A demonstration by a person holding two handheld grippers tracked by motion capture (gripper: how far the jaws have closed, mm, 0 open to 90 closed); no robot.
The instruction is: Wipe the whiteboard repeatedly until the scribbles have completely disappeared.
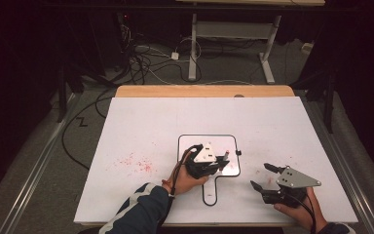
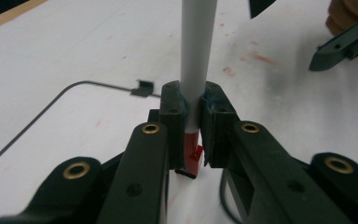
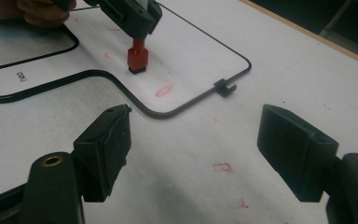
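Note:
A small whiteboard with a thin black frame (image 1: 207,136) (image 3: 186,105) and a handle lies on the large white sheet. My left gripper (image 1: 222,160) (image 2: 193,100) is shut on a marker (image 2: 196,56) with a white barrel. The marker stands upright, its red end (image 3: 137,57) (image 1: 226,154) pressed on the board's right part. Faint red smears (image 3: 163,90) lie on the board beside that end. My right gripper (image 1: 260,175) (image 3: 198,119) hovers open to the right of the board, low over the sheet, with nothing between its jaws.
A small black clip (image 1: 238,152) (image 3: 224,87) sits on the board's right edge. Red specks (image 1: 136,163) stain the sheet left of the board, with more marks (image 3: 222,166) under my right gripper. The wooden table edge (image 1: 204,90) lies beyond; cables cover the floor behind.

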